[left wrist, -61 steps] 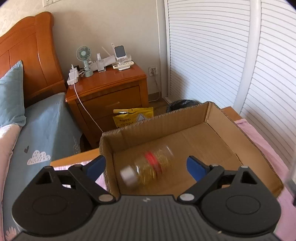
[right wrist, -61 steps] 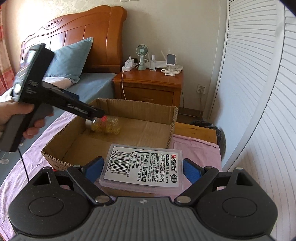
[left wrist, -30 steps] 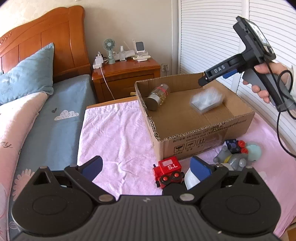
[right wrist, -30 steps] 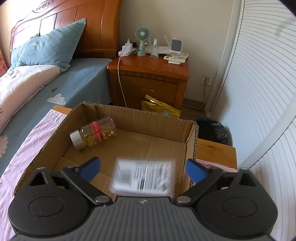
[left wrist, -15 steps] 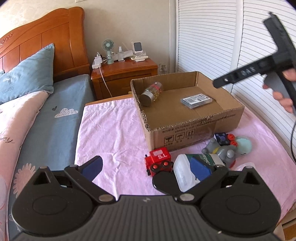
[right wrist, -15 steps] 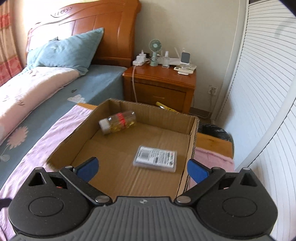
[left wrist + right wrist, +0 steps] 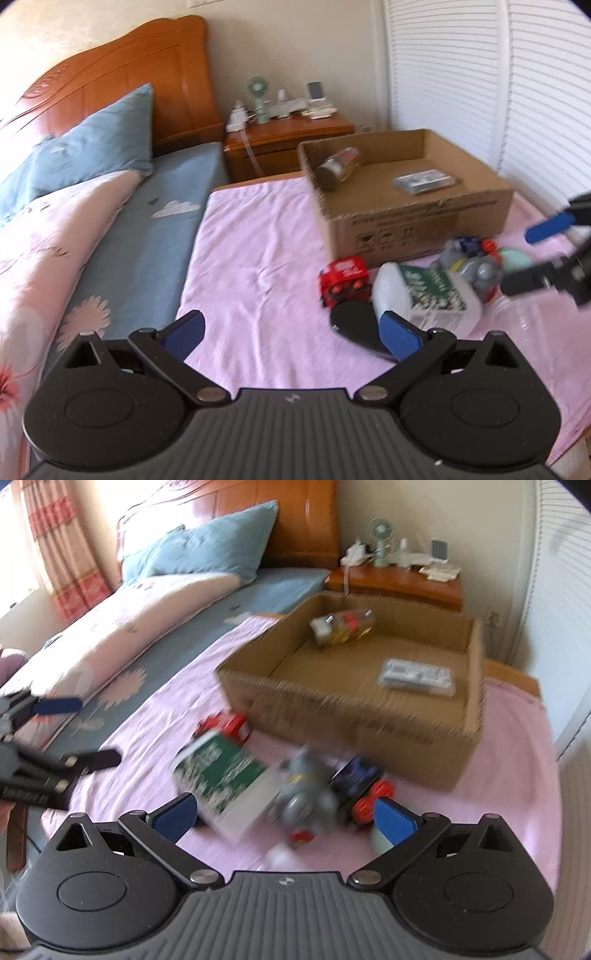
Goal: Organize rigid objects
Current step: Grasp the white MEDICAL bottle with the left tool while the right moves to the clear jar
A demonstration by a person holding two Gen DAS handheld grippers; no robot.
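A cardboard box (image 7: 417, 218) (image 7: 354, 720) stands on the pink cloth and holds a pill bottle (image 7: 340, 167) (image 7: 343, 626) and a flat clear case (image 7: 424, 181) (image 7: 417, 675). In front of it lie a red toy car (image 7: 343, 282) (image 7: 225, 723), a green-labelled white container (image 7: 424, 291) (image 7: 221, 775), a grey plush toy (image 7: 476, 269) (image 7: 306, 790) and a blue toy car (image 7: 364, 779). My left gripper (image 7: 291, 332) is open and empty above the cloth. My right gripper (image 7: 284, 816) is open and empty above the plush toy.
A bed with pink quilt (image 7: 55, 236) and blue pillow (image 7: 96, 147) lies to the left. A wooden nightstand (image 7: 284, 136) with a fan stands behind the box. Louvred doors (image 7: 480, 74) are on the right. A black round object (image 7: 354, 325) lies by the container.
Both grippers have pulled back from the box and dropped toward the toys in front of it. The flat case, released earlier, lies in the box. Both views are now blurred by motion.
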